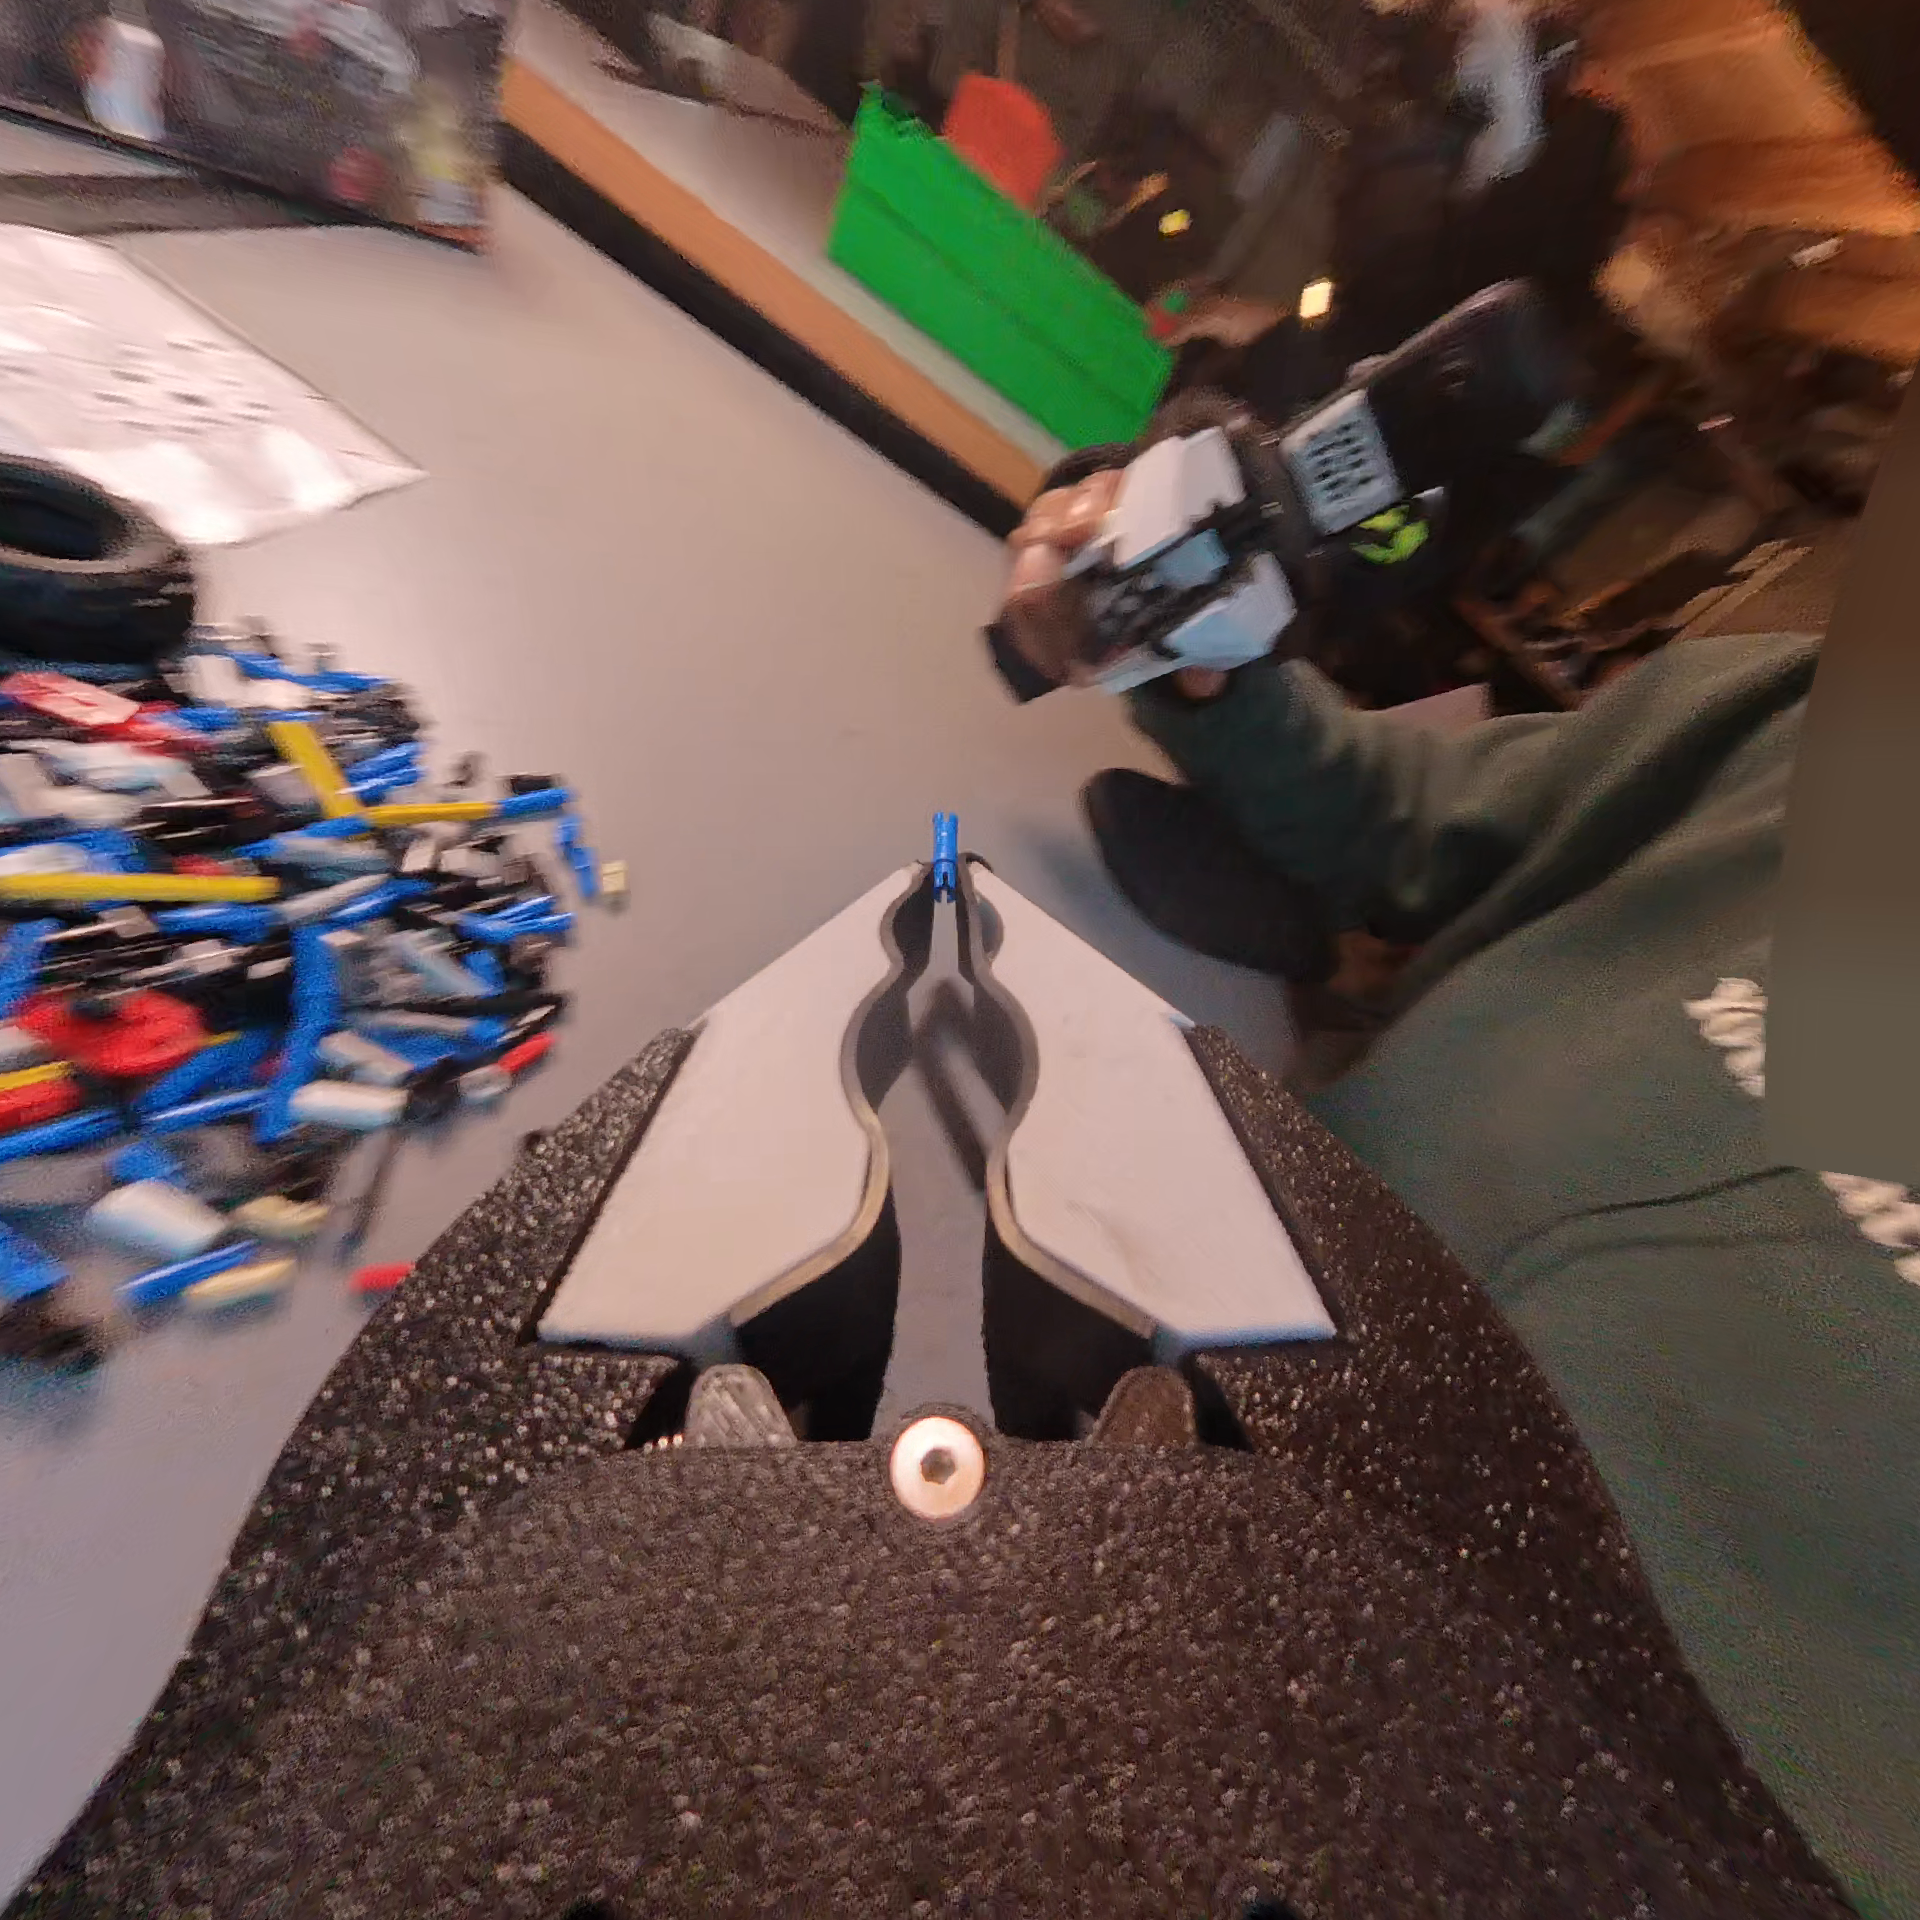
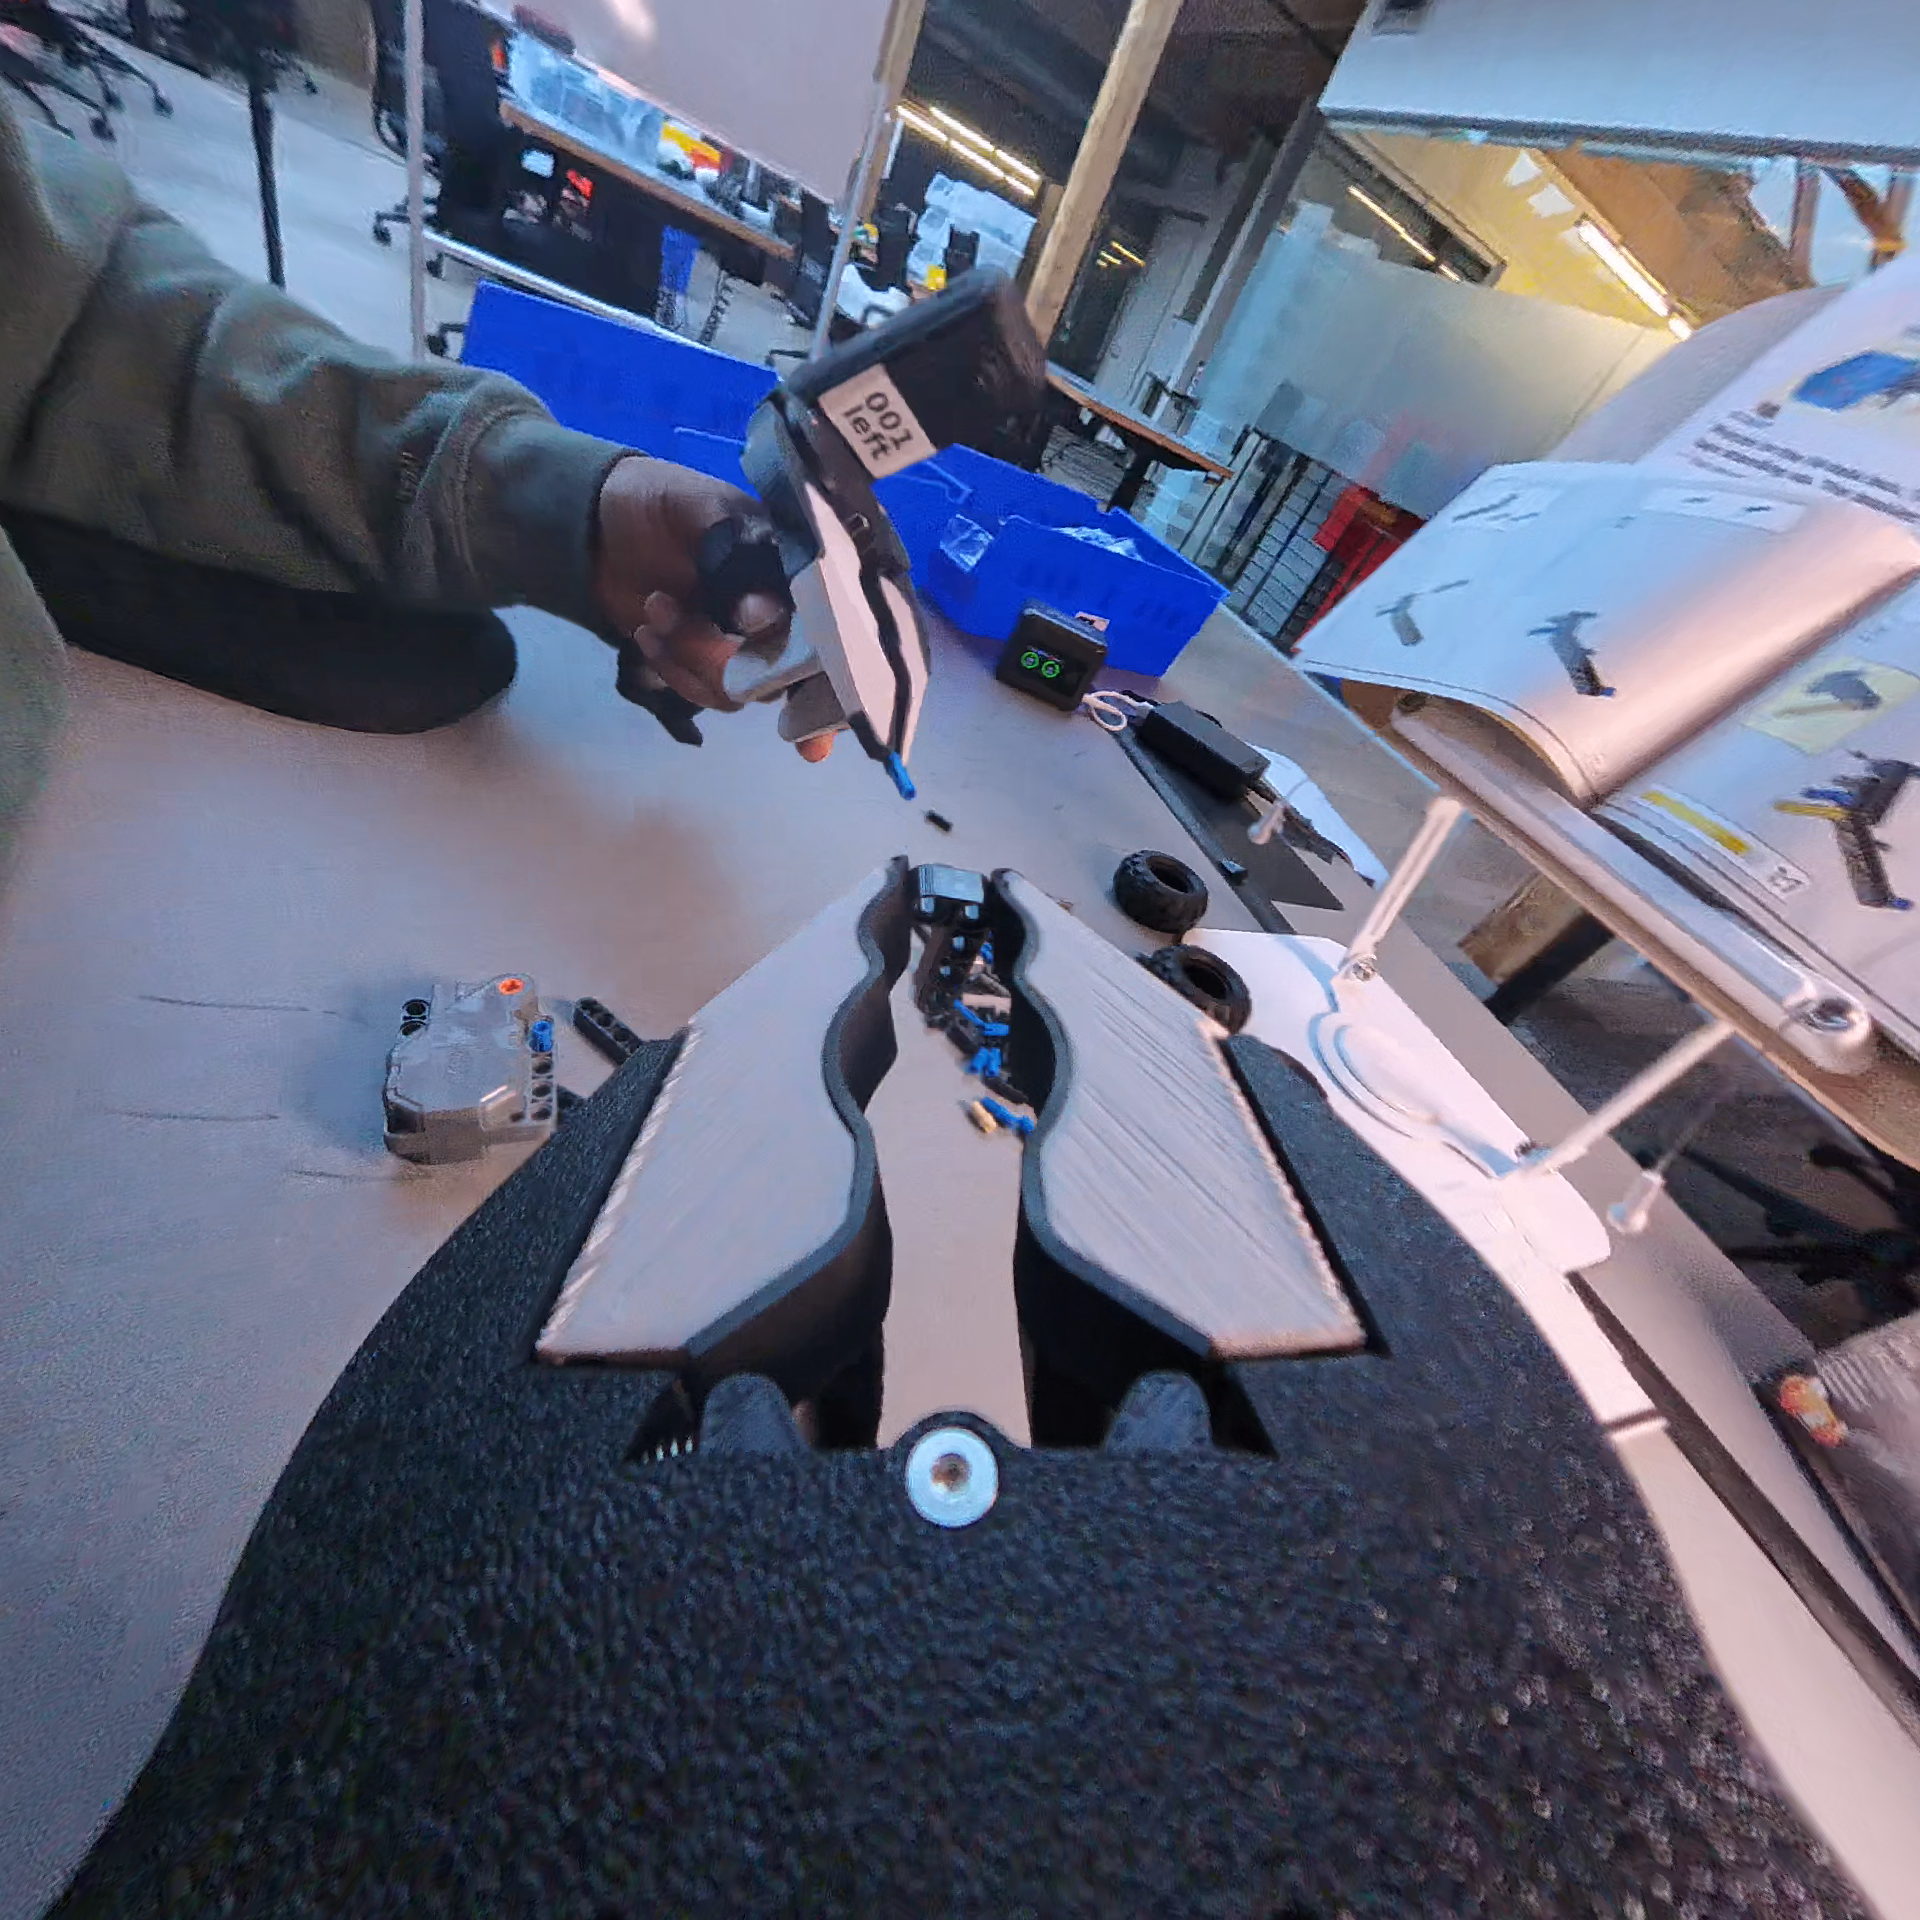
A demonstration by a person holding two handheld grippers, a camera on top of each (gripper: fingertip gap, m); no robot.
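Note:
My left gripper [image 1: 943, 883] is shut on a small blue pin [image 1: 943, 844] that sticks out past its fingertips, held above the grey table [image 1: 665, 582]. In the right wrist view the left gripper [image 2: 896, 764] hangs tip-down in a hand, with the blue pin [image 2: 902, 779] just over a small black pin [image 2: 938, 821] on the table. My right gripper [image 2: 948, 896] is shut on a black assembly with blue pins [image 2: 961, 977] that runs back between its fingers. The right gripper [image 1: 1023, 665] also shows, blurred, at the upper right of the left wrist view.
A pile of blue, black, yellow and red building pieces [image 1: 239, 956] and a tyre [image 1: 83, 571] lie left. A grey motor block [image 2: 468, 1070], two tyres [image 2: 1161, 891], blue bins [image 2: 1049, 582], a small black device [image 2: 1049, 660] and an open booklet on a stand [image 2: 1621, 623] surround my right gripper. My right fingertips sit around 11 cm from my left ones.

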